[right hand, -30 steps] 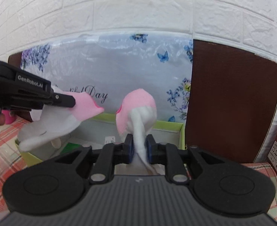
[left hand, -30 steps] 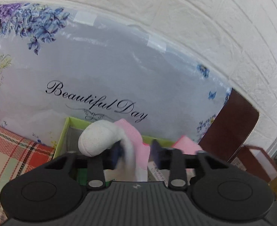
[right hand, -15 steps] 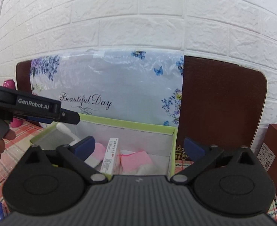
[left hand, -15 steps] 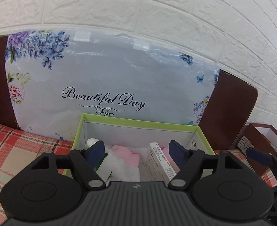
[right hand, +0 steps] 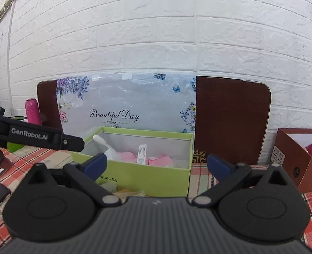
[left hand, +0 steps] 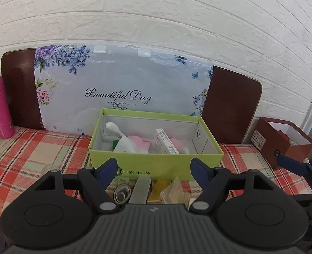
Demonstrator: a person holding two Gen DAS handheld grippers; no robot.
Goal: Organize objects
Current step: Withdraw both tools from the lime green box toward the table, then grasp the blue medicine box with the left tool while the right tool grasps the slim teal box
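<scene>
The green box is open at the top, so a gripper can come in from above, but socks and a small carton fill its floor. Behind it a floral board blocks the way. Small items crowd the desk just before the box. To the right, a brown box stands apart, with bare cloth between.

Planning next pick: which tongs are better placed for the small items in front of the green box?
Left. Its open tongs frame the small items before the green box; right tongs sit off to the side.

Plaid cloth: green box, pink flask.
</scene>
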